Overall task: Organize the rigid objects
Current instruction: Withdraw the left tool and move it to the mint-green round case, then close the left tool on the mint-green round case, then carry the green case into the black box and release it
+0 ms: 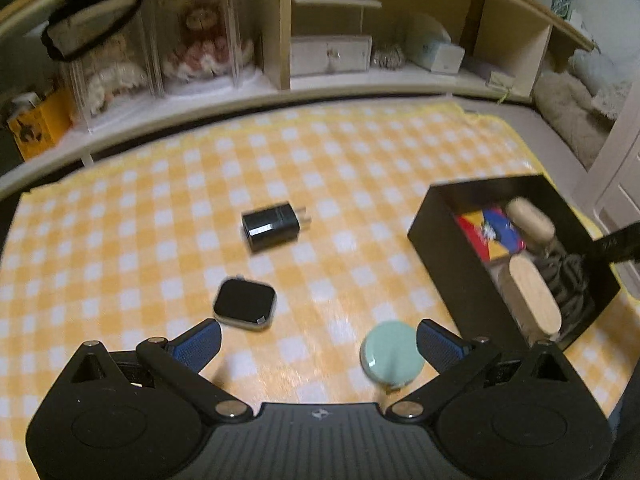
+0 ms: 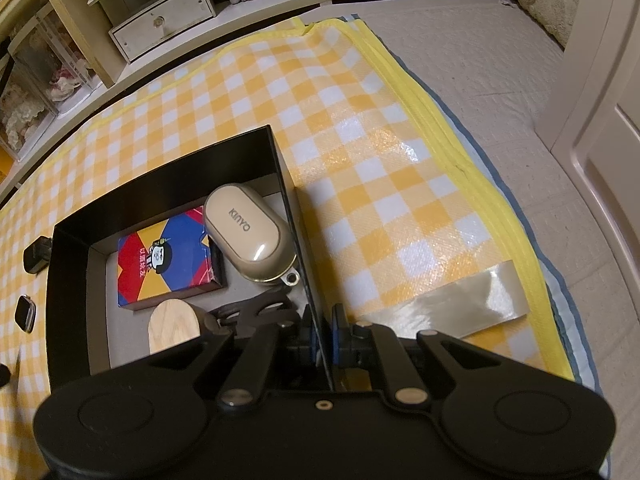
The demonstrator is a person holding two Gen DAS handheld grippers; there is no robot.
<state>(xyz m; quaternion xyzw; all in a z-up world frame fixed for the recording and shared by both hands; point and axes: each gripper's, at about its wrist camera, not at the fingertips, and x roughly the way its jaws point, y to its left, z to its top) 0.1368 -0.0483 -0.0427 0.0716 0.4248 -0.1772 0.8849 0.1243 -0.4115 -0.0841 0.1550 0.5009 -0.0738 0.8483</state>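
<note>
My left gripper [image 1: 318, 344] hangs open over the yellow checked mat. A round mint-green tin [image 1: 392, 356] lies just inside its right finger [image 1: 436, 344], untouched. A black smartwatch body [image 1: 245, 304] rests by the left fingertip, and a black charger plug [image 1: 272, 225] lies farther out. At the right stands the black box [image 1: 440, 248]. My right gripper [image 2: 322, 340] is shut on the right wall of the black box [image 2: 298, 216]. Inside are a colourful card pack [image 2: 164, 256], a beige KINYO case [image 2: 248, 236], a wooden oval lid [image 2: 174, 330] and something dark, half hidden.
A low shelf unit [image 1: 280, 40] with dolls in clear cases and white boxes runs along the far edge of the mat. A strip of clear tape [image 2: 452, 300] holds the mat's right edge down on grey carpet. A white door [image 2: 600, 120] stands at the right.
</note>
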